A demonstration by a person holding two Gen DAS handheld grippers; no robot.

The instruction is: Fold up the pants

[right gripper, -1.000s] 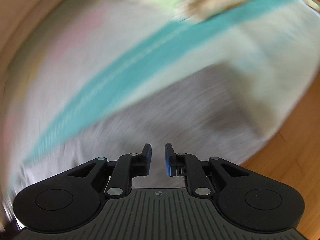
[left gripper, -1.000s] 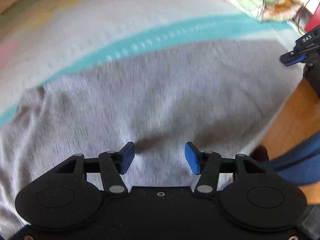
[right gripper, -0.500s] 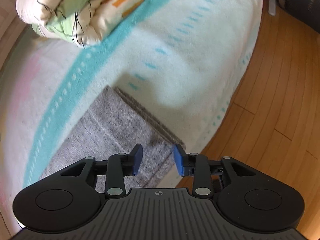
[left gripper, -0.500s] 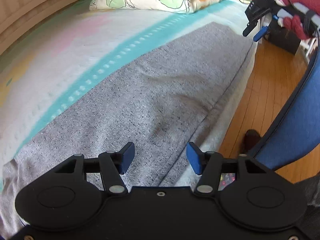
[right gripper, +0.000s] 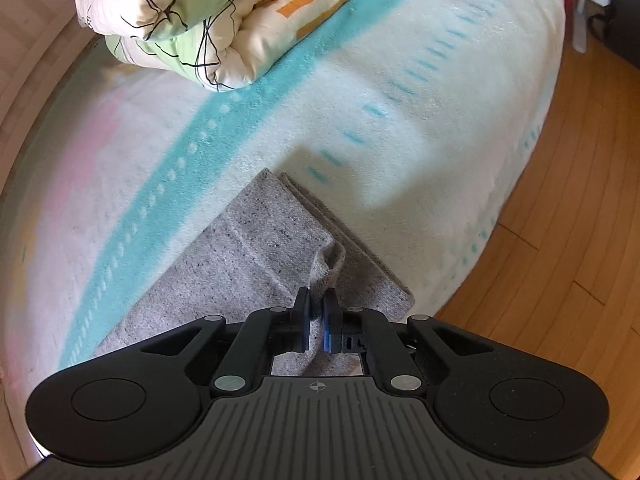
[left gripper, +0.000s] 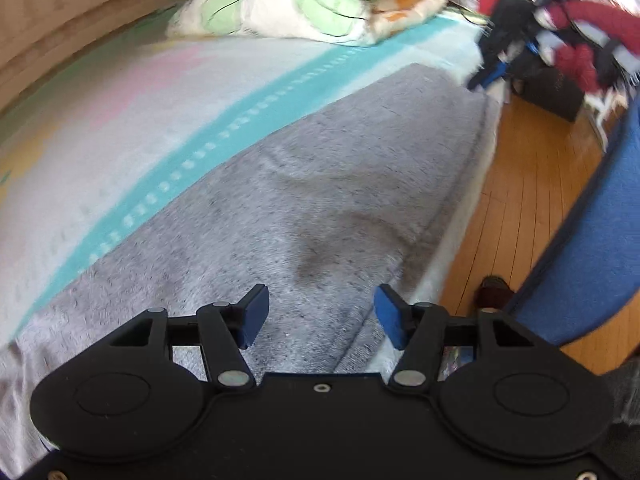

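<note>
Grey speckled pants lie flat along the near edge of the bed, running away from my left gripper, which is open and empty just above the cloth. In the right wrist view the far end of the pants lies folded in layers. My right gripper is shut on a pinched ridge of the top layer near the hem and lifts it slightly. The right gripper also shows far off in the left wrist view.
A folded flowered quilt lies at the far side of the bed. The blanket has a turquoise stripe. The wooden floor is to the right, with a person's blue leg and red and black objects.
My right gripper has closed on the top layer of the pants' end and raised a ridge of cloth. My left gripper stays open over the pants, its view slightly shifted.
</note>
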